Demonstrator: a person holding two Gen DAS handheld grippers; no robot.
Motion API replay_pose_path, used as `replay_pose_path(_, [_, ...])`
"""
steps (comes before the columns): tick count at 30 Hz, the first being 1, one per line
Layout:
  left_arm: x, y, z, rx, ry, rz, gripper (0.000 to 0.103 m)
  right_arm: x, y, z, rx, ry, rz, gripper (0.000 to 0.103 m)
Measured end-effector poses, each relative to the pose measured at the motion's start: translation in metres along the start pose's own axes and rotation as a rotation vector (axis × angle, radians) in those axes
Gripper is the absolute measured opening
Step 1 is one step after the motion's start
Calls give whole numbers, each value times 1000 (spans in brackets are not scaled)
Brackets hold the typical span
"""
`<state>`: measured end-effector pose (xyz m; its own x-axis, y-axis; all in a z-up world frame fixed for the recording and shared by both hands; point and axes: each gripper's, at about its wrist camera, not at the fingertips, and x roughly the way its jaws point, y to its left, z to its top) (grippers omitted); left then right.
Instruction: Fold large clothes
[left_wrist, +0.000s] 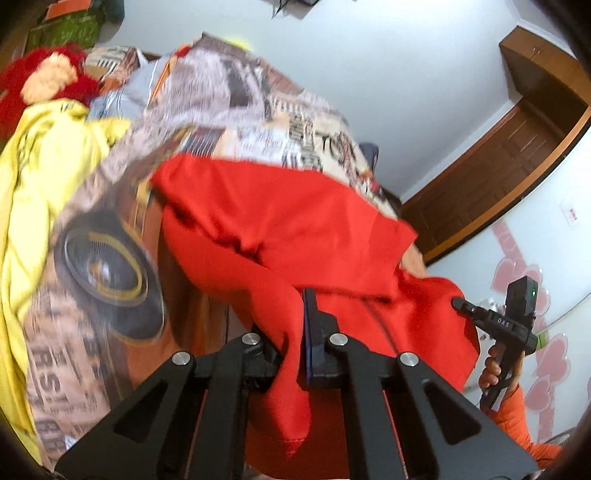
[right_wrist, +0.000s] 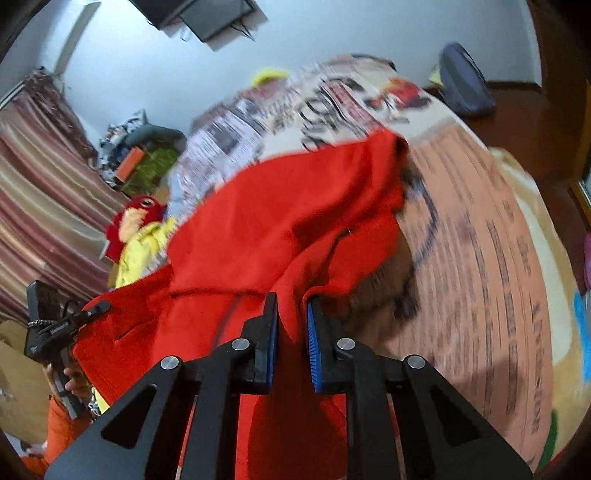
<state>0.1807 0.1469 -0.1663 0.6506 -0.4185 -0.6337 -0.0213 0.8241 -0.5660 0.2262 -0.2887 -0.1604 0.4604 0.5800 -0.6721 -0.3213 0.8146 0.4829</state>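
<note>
A large red garment (left_wrist: 280, 225) lies partly on a bed with a printed cover (left_wrist: 258, 110) and hangs toward me. My left gripper (left_wrist: 295, 325) is shut on a bunched fold of the red cloth, which drapes down between its fingers. My right gripper (right_wrist: 291, 325) is shut on another edge of the same red garment (right_wrist: 280, 214), with cloth pinched between its blue pads (right_wrist: 314, 343). The right gripper also shows in the left wrist view (left_wrist: 458, 304), at the garment's right edge. The left gripper shows in the right wrist view (right_wrist: 103, 306), at the garment's left edge. The picture is motion-blurred.
A yellow garment (left_wrist: 40, 177) and a red plush toy (left_wrist: 48, 77) lie at the bed's left side. A wooden door (left_wrist: 498, 173) stands past the bed. Striped curtains (right_wrist: 40, 192), a blue-grey bag (right_wrist: 465, 81) and a wall-mounted screen (right_wrist: 207, 14) surround the bed.
</note>
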Motion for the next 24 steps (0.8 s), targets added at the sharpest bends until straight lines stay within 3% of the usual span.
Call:
replay_pose_path(9, [14, 13, 70, -39, -84, 18, 6, 24, 0, 66, -13, -76, -16, 12])
replay_pose_path(17, [72, 48, 118, -140, -66, 37, 6, 68, -15, 114, 27, -92, -53, 12])
replay_pose_path(24, [130, 72, 144, -131, -33, 193, 6, 94, -32, 133, 50, -93, -130, 12])
